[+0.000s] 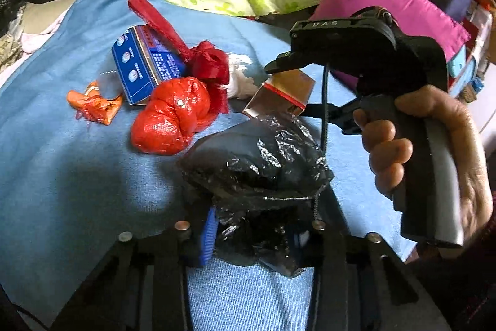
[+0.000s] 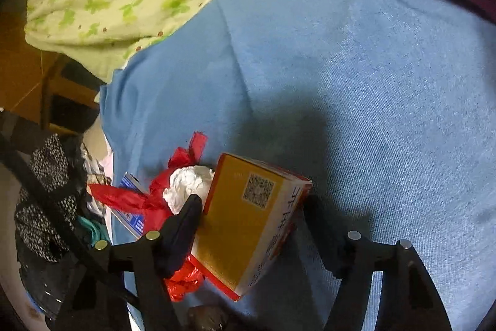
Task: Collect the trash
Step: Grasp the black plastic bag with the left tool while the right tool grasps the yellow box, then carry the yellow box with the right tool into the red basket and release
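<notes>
The left gripper [image 1: 257,225] is clamping a crumpled black plastic bag [image 1: 260,163] on the blue cloth [image 1: 62,176]. The right gripper [image 2: 251,216] is straddling a yellow cardboard box [image 2: 245,225], left finger touching, right pad hidden, so its hold cannot be judged. Bare blue cloth is lying open rightward.

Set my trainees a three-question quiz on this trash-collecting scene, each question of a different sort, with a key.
1. True or false: the knotted red plastic bag lies on the blue cloth.
2. Which thing sits between the left gripper's fingers? A: crumpled black plastic bag. B: white tissue wad. C: blue printed carton.
3. Fill in: the yellow cardboard box between the right gripper's fingers carries a printed ___ code.
Key: 1 true; 2 A; 3 QR.
</notes>
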